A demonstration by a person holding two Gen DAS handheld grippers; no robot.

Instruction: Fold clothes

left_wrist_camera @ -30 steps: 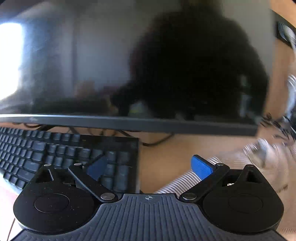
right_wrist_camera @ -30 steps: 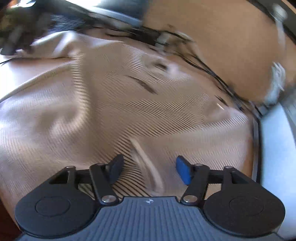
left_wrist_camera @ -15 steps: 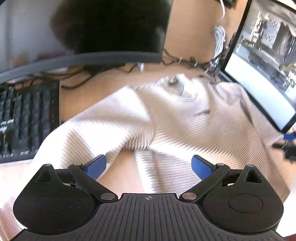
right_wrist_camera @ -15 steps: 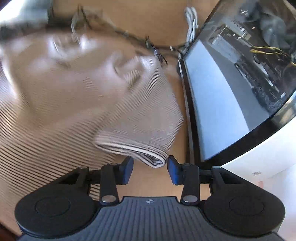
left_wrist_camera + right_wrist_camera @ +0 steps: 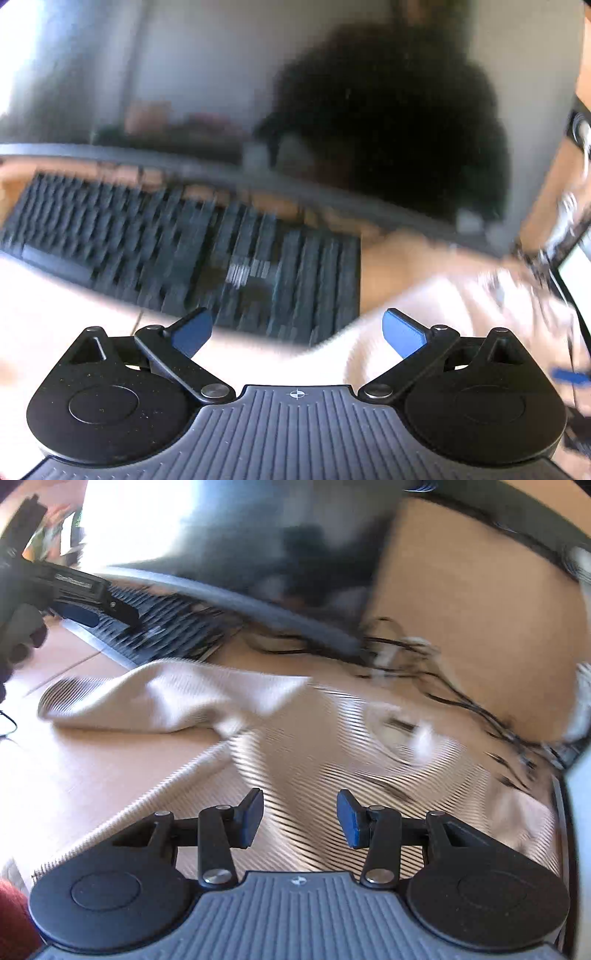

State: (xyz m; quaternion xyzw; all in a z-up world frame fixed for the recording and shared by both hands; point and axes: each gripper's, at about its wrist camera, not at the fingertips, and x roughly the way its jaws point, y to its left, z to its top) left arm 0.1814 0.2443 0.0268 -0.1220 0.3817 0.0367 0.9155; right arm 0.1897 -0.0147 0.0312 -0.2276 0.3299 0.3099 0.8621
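1. Left wrist view: The left gripper (image 5: 297, 332) stands with its jaws spread wide and nothing between the blue pads (image 5: 400, 332). It hangs over the desk (image 5: 55, 314) at the near edge of a black keyboard (image 5: 184, 251), with a dark monitor (image 5: 258, 92) behind. The picture is smeared, so detail is poor. The pale sweater (image 5: 443, 295) shows only as a blur at the lower right, reaching toward a second screen (image 5: 576, 273).

2. Right wrist view: The right gripper (image 5: 300, 818) has its jaws partly open, having just been closing, and they hold nothing; the cloth lies below the pads, not pinched. The sweater (image 5: 295, 738) is spread across the desk (image 5: 92, 768), cream with fine dark ribbing, rumpled, one sleeve (image 5: 147, 698) stretched out to the left toward the keyboard (image 5: 159, 624). The left gripper (image 5: 79, 614) hovers above that sleeve's end, in the person's hand (image 5: 18, 627). Tangled cables (image 5: 424, 664) lie beyond the collar end.

3. Handling: The knit looks soft, light and limp; it will sag and crease wherever it is lifted and likely stretch a little. A pinch on a doubled edge, such as the sleeve cuff or the hem, should hold best. The cables close behind could snag the cloth.
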